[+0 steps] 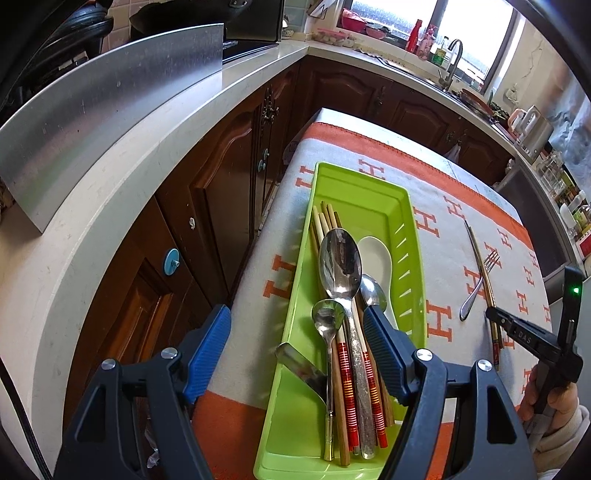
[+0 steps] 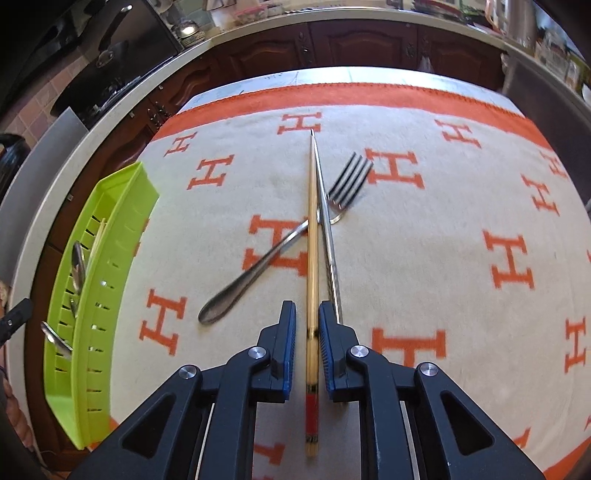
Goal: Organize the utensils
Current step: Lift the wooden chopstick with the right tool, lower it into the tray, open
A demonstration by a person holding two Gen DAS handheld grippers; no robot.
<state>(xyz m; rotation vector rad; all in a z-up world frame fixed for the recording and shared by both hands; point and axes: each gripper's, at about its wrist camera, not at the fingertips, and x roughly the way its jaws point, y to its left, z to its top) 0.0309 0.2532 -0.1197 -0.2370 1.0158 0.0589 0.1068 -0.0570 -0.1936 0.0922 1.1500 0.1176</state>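
A white stone counter (image 1: 122, 177) over dark carved wooden cabinets (image 1: 229, 162) curves along the left and back of the kitchen, with a window (image 1: 465, 26) beyond. The bench carries a cream cloth (image 2: 424, 236) with orange H letters and an orange border. On its left part lies a long lime-green plastic tray (image 1: 406, 236) with slotted walls. It holds steel spoons (image 1: 340, 266), a white ceramic spoon (image 1: 376, 258) and chopsticks with red banded ends (image 1: 347, 387). The left gripper (image 1: 295, 354) hovers over the tray's near end, its ribbed blue fingers (image 1: 207, 350) spread wide, with nothing between them. To the right, on the cloth, a steel fork (image 2: 280, 243) lies slantwise; a bamboo chopstick (image 2: 312, 258) and a thin metal chopstick (image 2: 327, 236) cross over it. The right gripper (image 2: 307, 350) straddles the bamboo chopstick, its fingers close on either side with narrow gaps, not pinching it.
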